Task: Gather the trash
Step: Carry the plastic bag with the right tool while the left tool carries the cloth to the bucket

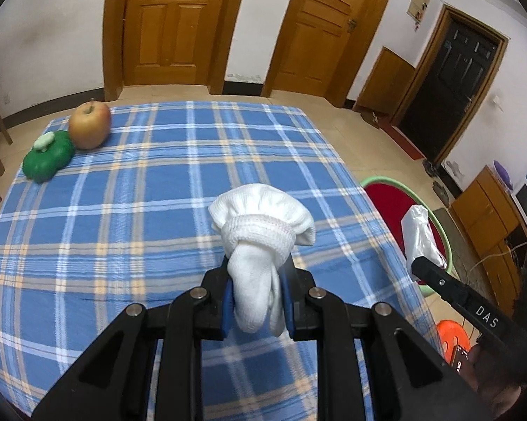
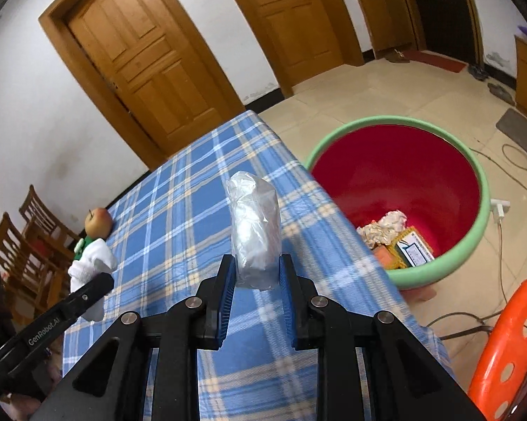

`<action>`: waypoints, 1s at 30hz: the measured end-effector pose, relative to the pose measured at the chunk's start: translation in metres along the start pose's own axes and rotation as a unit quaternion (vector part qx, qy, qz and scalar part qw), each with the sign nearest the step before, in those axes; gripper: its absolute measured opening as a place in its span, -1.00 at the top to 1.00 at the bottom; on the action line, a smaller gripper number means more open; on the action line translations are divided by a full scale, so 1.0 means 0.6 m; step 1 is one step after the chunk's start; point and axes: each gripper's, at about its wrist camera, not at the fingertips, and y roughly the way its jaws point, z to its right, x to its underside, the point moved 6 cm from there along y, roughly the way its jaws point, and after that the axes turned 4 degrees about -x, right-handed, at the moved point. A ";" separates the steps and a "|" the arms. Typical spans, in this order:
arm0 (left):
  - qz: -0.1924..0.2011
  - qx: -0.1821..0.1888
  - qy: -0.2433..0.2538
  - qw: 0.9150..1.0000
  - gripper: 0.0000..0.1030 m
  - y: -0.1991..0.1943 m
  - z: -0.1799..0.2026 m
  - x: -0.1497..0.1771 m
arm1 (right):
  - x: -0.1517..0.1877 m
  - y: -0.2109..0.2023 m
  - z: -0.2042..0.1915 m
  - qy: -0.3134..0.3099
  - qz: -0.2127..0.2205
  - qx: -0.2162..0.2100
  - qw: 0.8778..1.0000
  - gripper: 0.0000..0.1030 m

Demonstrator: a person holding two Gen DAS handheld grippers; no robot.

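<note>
My left gripper [image 1: 256, 291] is shut on a white rolled sock [image 1: 260, 231], which it holds above the blue plaid tablecloth [image 1: 123, 228]. In the right wrist view that same sock [image 2: 89, 263] shows at the far left. A crumpled clear plastic bag [image 2: 254, 231] stands upright in my right gripper [image 2: 256, 280], which is shut on it above the table's right edge. The same bag [image 1: 421, 235] appears at the right in the left wrist view. On the floor right of the table stands a red basin with a green rim [image 2: 484, 189]; it holds crumpled paper [image 2: 386, 228] and a small box.
An apple [image 1: 89, 124] and a green toy pepper [image 1: 47, 161] lie at the table's far left corner. An orange plastic stool [image 2: 509, 343] stands near the basin, with cables on the tiled floor. Wooden chairs [image 2: 28, 245] stand left of the table, wooden doors behind it.
</note>
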 end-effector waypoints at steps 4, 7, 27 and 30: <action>-0.003 -0.003 0.015 1.000 0.58 0.002 0.027 0.006 | 0.000 -0.017 0.024 0.010 0.014 0.000 1.000 0.52; -0.010 -0.002 0.022 1.000 0.58 0.009 0.048 0.009 | 0.000 -0.025 0.049 0.027 0.019 -0.007 0.999 0.52; -0.027 0.021 0.096 0.995 0.58 0.083 0.187 -0.015 | -0.030 -0.021 0.207 0.120 0.029 0.024 0.992 0.51; -0.032 0.025 0.101 0.994 0.58 0.096 0.204 -0.019 | -0.037 -0.016 0.223 0.121 0.028 0.038 0.992 0.47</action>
